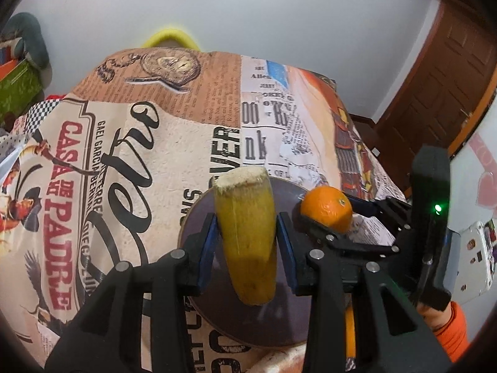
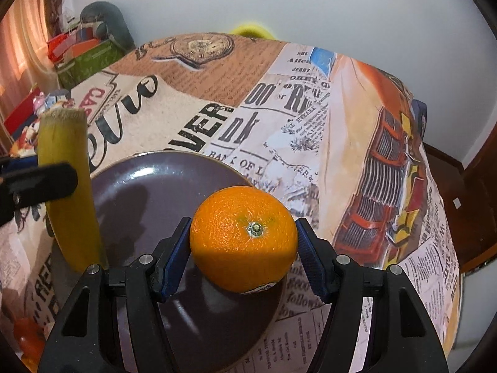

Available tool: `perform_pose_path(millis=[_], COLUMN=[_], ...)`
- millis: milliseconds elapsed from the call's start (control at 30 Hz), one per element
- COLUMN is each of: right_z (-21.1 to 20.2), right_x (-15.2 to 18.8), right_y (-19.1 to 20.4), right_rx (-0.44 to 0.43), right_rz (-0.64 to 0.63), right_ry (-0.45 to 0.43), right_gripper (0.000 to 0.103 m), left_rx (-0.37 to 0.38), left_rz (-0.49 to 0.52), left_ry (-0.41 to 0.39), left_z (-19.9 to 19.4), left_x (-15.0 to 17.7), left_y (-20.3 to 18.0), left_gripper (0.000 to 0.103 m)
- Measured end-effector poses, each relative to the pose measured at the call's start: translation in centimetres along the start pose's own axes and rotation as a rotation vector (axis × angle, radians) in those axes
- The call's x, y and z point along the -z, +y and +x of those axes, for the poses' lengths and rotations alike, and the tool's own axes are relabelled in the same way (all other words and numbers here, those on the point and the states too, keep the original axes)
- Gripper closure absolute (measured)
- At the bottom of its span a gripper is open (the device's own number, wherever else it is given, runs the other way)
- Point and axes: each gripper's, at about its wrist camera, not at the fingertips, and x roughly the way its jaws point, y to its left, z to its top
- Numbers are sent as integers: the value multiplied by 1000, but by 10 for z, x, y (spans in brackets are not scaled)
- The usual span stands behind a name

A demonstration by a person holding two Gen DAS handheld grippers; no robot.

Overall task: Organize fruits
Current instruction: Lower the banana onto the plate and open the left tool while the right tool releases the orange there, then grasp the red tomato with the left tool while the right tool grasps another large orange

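Note:
A dark purple plate point(image 1: 279, 323) point(image 2: 146, 186) lies on a table with a printed newspaper-style cloth point(image 1: 130, 168). My left gripper point(image 1: 247, 239) is shut on a yellow banana piece point(image 1: 247, 233), holding it above the plate; the banana also shows at the left of the right wrist view point(image 2: 70, 192). My right gripper point(image 2: 243, 245) is shut on an orange point(image 2: 243, 239) and holds it over the plate's right side. The orange shows in the left wrist view point(image 1: 326, 213), with the right gripper point(image 1: 335, 227) around it.
A green box point(image 2: 90, 59) with items sits beyond the table's far left corner. A yellow object point(image 1: 169, 39) peeks over the far edge. A wooden door point(image 1: 450, 71) stands at right. The table edge drops off at right point(image 2: 435, 186).

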Motion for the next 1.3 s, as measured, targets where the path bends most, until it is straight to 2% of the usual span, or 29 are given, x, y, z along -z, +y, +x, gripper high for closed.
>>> perform_pose_path(millis=[133, 300, 400, 500, 700, 867, 1033, 1300], right_z=[0, -8, -22, -40, -76, -106, -133, -163], right_x=[0, 4, 6, 5, 9, 20, 34, 61], right_y=[-1, 1, 4, 6, 5, 8, 16, 24], right_rx=[-1, -8, 6, 20, 24, 32, 47, 42], right_rz=[9, 8, -2, -11, 18, 32, 29, 69], right_ry=[3, 3, -34, -79, -134, -167, -193, -200], right_gripper=[40, 40, 36, 31, 30, 30, 30, 30], left_rx=[-34, -36, -26, -49, -57, -61, -80, -106], left_rz=[-4, -18, 6, 43, 70, 82, 99, 115], left_ry=[16, 38, 47, 25, -43, -68, -94, -101], left_z=[8, 12, 11, 2, -34, -64, -93, -129], left_x=[-2, -3, 0, 0, 4, 10, 24, 55], left_y=[3, 6, 0, -9, -20, -23, -24, -22], left_gripper=[63, 61, 61, 57, 55, 55, 48, 48])
